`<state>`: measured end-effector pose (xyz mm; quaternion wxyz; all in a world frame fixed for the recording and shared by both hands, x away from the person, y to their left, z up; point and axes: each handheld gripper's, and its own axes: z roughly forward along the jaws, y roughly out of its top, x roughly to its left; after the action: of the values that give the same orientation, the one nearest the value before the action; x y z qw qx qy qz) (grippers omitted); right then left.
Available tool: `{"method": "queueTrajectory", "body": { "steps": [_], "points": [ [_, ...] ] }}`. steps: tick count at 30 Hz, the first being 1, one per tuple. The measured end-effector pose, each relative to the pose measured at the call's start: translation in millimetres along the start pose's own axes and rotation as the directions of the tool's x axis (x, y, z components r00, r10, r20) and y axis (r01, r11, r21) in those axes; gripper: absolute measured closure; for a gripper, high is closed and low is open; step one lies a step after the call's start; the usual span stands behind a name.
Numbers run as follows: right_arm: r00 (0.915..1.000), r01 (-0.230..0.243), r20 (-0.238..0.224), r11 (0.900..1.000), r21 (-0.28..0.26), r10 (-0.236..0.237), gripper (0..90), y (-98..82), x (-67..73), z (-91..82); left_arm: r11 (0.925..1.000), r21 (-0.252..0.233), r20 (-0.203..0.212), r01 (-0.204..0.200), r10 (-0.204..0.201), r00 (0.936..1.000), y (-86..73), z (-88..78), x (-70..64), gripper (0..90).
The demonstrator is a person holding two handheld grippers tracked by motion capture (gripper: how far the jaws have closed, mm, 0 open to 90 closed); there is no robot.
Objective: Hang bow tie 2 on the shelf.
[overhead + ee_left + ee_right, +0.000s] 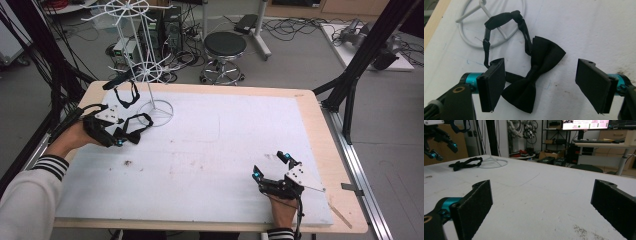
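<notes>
A grey floor (300,55) lies beyond the tabletop (310,107), strewn with cables (295,24). A round black stool (225,45) stands there, with black frame posts (365,47) at the right. Farther back, a desk (604,145) carries a lit monitor (585,124).

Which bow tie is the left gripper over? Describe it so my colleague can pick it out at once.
Start at the white wire stand at the table's far left corner. Beside its ring base a black bow tie lies flat on the white mat, under the open left gripper. The other bow tie hangs from the stand, off the mat.
</notes>
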<state>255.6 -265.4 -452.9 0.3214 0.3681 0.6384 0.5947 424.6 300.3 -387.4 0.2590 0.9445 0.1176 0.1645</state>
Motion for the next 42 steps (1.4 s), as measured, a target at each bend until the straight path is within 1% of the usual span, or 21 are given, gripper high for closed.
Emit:
{"method": "queueTrajectory", "body": {
  "steps": [1,3,7,8,12,13,15,16,17,18,19,24,27,29,31,33,35,36,39,41,42],
  "points": [
    [1.0000,0.005,0.001,1.000,-0.002,-0.005,2.9,-0.1,-0.4,0.0,0.9999,0.011,0.009,-0.004,0.004,1.0000,0.1,2.3,0.0,25.4],
    [0.9999,0.013,0.001,1.000,-0.006,-0.013,2.9,0.0,-0.4,0.2,0.9986,0.045,0.007,-0.028,0.028,0.9996,0.9,5.2,0.8,27.3],
    [1.0000,0.008,0.003,1.000,-0.005,-0.008,2.9,-0.1,-0.2,0.0,0.9976,0.068,0.008,-0.015,0.014,0.9999,0.3,9.7,3.3,29.6],
    [0.9999,0.011,0.003,1.000,-0.006,-0.011,2.9,-0.1,-0.7,0.0,0.9968,0.077,0.016,-0.022,0.021,0.9997,-0.1,10.8,4.5,30.5],
    [0.9999,0.011,0.004,1.000,-0.009,-0.011,2.9,-0.1,-0.8,-0.3,0.9967,0.080,0.007,-0.012,0.011,0.9999,-1.7,13.9,6.8,31.9],
    [0.9999,0.011,0.004,1.000,-0.008,-0.011,2.9,-0.1,-0.8,-0.3,0.9965,0.083,0.018,-0.010,0.009,0.9998,-1.9,14.9,7.3,33.3],
    [0.9999,0.011,0.004,1.000,-0.009,-0.011,2.9,-0.1,-0.8,-0.3,0.9952,0.097,0.014,-0.018,0.016,0.9998,-2.7,16.9,7.1,36.4],
    [0.9999,0.011,0.003,1.000,-0.009,-0.011,2.9,-0.1,-0.9,-0.3,0.9952,0.097,0.019,-0.011,0.009,0.9998,-3.1,18.2,6.7,37.4],
    [0.9999,0.011,0.004,1.000,-0.008,-0.011,2.9,-0.1,-0.8,-0.4,0.9943,0.105,0.023,-0.018,0.016,0.9996,-3.1,19.0,6.9,39.3],
    [0.9999,0.011,0.005,1.000,-0.008,-0.011,2.9,-0.1,-0.8,-0.3,0.9939,0.109,0.012,-0.018,0.017,0.9998,-2.9,19.7,6.5,40.2],
    [0.9999,0.011,0.005,1.000,-0.009,-0.011,2.9,-0.1,-0.8,-0.3,0.9943,0.105,0.021,-0.019,0.017,0.9996,-2.8,20.7,6.6,41.1],
    [1.0000,0.001,0.006,1.000,-0.011,-0.001,2.9,-0.3,-0.7,-0.8,0.9933,0.113,0.018,-0.025,0.023,0.9996,-1.3,23.4,5.3,48.8],
    [1.0000,-0.002,0.005,1.000,-0.009,0.002,2.9,-0.3,-0.5,-1.0,0.9915,0.128,0.020,-0.020,0.018,0.9996,-2.2,24.2,6.2,50.9],
    [1.0000,0.001,0.005,1.000,-0.010,-0.001,2.9,-0.3,-0.8,-0.9,0.9925,0.122,0.018,-0.008,0.006,0.9998,-2.4,24.9,5.7,51.5],
    [1.0000,0.002,0.005,1.000,-0.011,-0.002,2.9,-0.3,-0.9,-0.9,0.9914,0.130,0.012,-0.013,0.012,0.9999,-2.2,24.8,6.0,53.8],
    [1.0000,-0.002,0.005,1.000,-0.010,0.002,2.9,-0.4,-0.4,-0.9,0.9903,0.139,0.006,0.000,-0.001,1.0000,-2.8,24.9,6.6,56.4],
    [1.0000,0.000,0.005,1.000,-0.009,0.000,2.9,-0.4,-0.5,-0.9,0.9884,0.152,0.007,-0.005,0.004,1.0000,-3.0,25.0,7.5,61.2],
    [1.0000,-0.003,0.004,1.000,-0.009,0.003,2.9,-0.3,-0.4,-0.9,0.9864,0.164,0.013,-0.017,0.015,0.9998,-2.7,25.1,8.2,63.0],
    [1.0000,-0.003,0.004,1.000,-0.008,0.003,2.9,-0.3,-0.4,-1.0,0.9819,0.188,0.007,-0.023,0.022,0.9997,-2.0,27.9,7.0,68.3],
    [1.0000,-0.002,0.004,1.000,-0.008,0.002,2.9,-0.3,-0.4,-1.0,0.9785,0.205,0.004,-0.020,0.020,0.9998,-1.1,30.3,5.7,73.3],
    [1.0000,-0.002,0.004,1.000,-0.008,0.002,2.9,-0.3,-0.5,-1.1,0.9786,0.205,0.002,-0.017,0.017,0.9999,-0.7,30.6,5.7,74.4]
  ]
}}
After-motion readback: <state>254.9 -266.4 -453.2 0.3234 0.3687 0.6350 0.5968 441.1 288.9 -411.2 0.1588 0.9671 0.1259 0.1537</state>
